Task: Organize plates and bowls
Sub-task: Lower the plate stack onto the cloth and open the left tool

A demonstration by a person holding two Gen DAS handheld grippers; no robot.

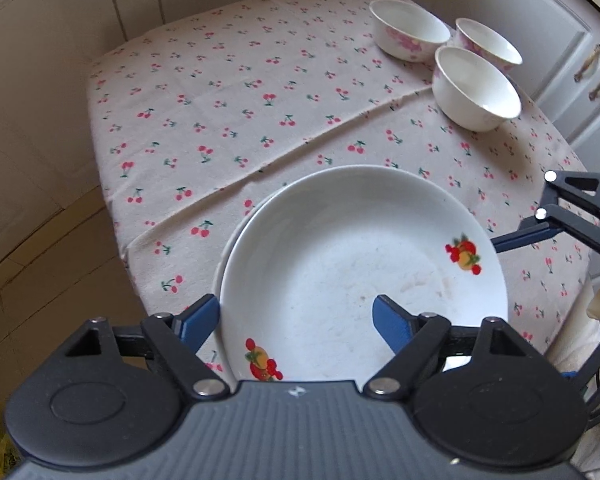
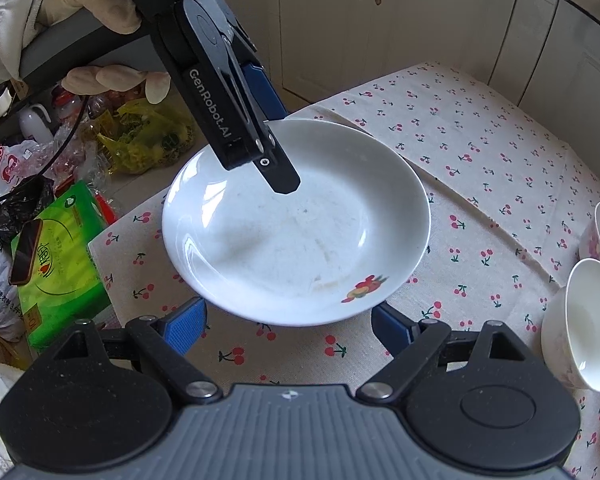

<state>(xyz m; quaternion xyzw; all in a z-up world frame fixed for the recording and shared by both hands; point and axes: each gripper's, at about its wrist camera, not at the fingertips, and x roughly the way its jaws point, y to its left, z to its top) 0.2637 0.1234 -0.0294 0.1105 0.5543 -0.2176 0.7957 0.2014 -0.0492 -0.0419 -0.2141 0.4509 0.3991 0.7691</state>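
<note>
A white plate with fruit prints (image 1: 360, 256) lies on the cherry-print tablecloth (image 1: 220, 120), on top of another plate whose rim shows at its left edge. My left gripper (image 1: 296, 318) is open and straddles the plate's near rim, one finger over the plate, one outside it. In the right wrist view the plate (image 2: 300, 232) lies just beyond my open, empty right gripper (image 2: 288, 326), and the left gripper (image 2: 276, 168) reaches over its far rim. Three white bowls (image 1: 476, 88) stand together at the table's far right.
Cabinet doors with handles (image 1: 596, 76) stand behind the bowls. Beside the table's edge are a green tissue pack (image 2: 64, 256), a phone (image 2: 26, 252) and plastic bags (image 2: 148, 136). Two bowls (image 2: 592, 320) sit at the right in the right wrist view.
</note>
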